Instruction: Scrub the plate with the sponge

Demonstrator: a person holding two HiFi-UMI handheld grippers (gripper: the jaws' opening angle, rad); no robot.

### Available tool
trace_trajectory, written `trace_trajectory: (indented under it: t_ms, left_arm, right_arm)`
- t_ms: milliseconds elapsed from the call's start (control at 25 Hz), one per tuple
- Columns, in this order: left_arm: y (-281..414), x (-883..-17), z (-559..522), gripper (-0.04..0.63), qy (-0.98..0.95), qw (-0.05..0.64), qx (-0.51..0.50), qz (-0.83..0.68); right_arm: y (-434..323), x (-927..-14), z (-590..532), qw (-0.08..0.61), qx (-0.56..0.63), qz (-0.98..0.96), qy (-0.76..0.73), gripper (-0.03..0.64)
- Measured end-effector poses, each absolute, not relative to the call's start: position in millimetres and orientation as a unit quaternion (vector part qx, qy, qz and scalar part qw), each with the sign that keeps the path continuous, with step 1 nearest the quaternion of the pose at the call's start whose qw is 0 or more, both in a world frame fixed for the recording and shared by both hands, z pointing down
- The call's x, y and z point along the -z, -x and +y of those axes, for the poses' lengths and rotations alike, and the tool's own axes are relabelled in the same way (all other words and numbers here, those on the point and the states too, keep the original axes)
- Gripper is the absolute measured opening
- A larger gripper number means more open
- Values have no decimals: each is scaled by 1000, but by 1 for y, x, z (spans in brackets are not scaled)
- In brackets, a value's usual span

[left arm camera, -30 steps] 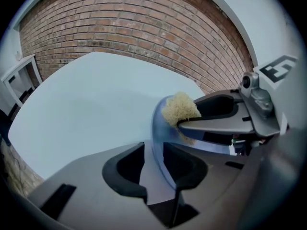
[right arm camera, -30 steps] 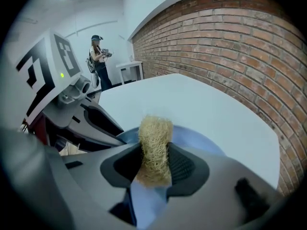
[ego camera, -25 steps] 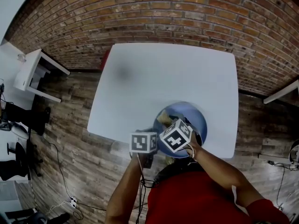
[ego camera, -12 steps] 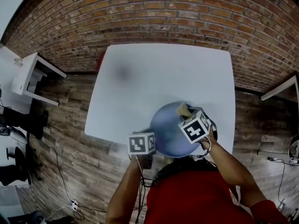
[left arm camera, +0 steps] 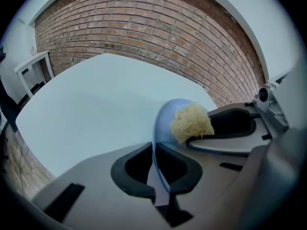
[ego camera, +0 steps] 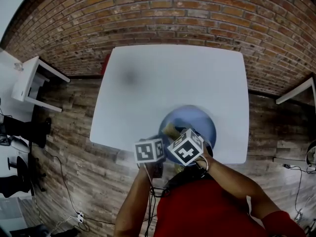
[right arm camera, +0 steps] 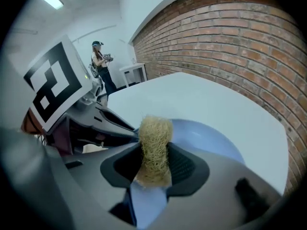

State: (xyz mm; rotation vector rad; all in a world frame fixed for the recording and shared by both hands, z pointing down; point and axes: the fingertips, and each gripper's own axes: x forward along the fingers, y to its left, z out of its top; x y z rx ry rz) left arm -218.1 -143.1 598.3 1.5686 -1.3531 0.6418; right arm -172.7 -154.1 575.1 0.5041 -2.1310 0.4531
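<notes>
We hold the plate (left arm camera: 165, 121) by its edge with the left gripper (left arm camera: 156, 174). Its jaws have just been closing, and the thin blue rim is between them, pinched tight; we think this is so the plate does not slide when we rub it. The plate is at the near edge of the white table (ego camera: 173, 78), close to our body, so both hands can reach it; we cannot tell if it lies flat or is tipped up a bit.

The right gripper (right arm camera: 153, 169) is squeezed on the sponge (right arm camera: 154, 138). The yellow, scratchy sponge stands up between the jaws and its top pokes out past them, so the soft part meets the plate and the hard jaws do not. The sponge is against the blue inside of the plate, so we think the scrubbing is under way.
</notes>
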Motion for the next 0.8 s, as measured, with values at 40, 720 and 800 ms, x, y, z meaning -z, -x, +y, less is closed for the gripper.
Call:
trace_trajectory:
  t_ms: [40, 720, 800]
  left_arm:
    - [218, -598, -143, 34, -638, 469, -259, -553]
    - [220, -598, -139, 34, -635, 475, -251, -555]
    - [220, -599, -139, 32, -634, 475, -250, -557]
  right_arm:
    - [179, -577, -150, 438, -183, -858, -196, 161]
    - [46, -587, -195, 479, -183, -801, -308, 161]
    - [48, -583, -192, 473, -186, -805, -306, 161]
